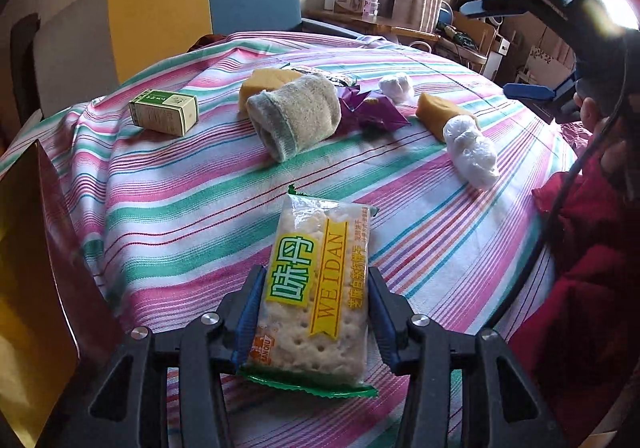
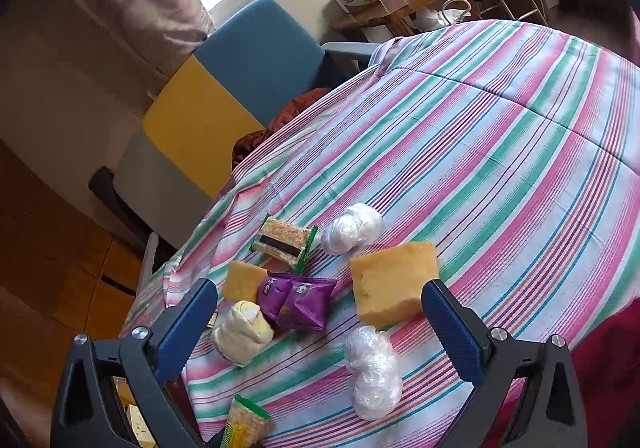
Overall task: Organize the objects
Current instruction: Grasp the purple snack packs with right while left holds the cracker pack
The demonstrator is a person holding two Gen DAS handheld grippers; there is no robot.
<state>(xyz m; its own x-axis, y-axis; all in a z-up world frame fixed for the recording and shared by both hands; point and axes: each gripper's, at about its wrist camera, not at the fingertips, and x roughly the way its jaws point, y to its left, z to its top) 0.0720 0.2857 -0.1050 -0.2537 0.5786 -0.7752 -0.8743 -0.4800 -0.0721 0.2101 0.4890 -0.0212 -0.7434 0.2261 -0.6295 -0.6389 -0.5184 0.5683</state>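
we hold a clear, green-edged packet of pale crackers [image 1: 316, 288] by its long sides in our left gripper [image 1: 314, 312], jaws narrow, above the striped surface [image 1: 180, 207]. it looks light and brittle, so grip gently. right gripper [image 2: 320, 322] jaws gape wide, empty.

Clear-wrapped cracker packet [image 1: 316, 288] (yellow label) clamped lengthwise, above striped cloth.

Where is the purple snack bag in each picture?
Left wrist view: the purple snack bag lies far up the striped cloth, right of the rolled sock.
Right wrist view: the purple snack bag lies low and centre-left, between the open tongs.
Shared landmark: the rolled sock sits right beside it in both.
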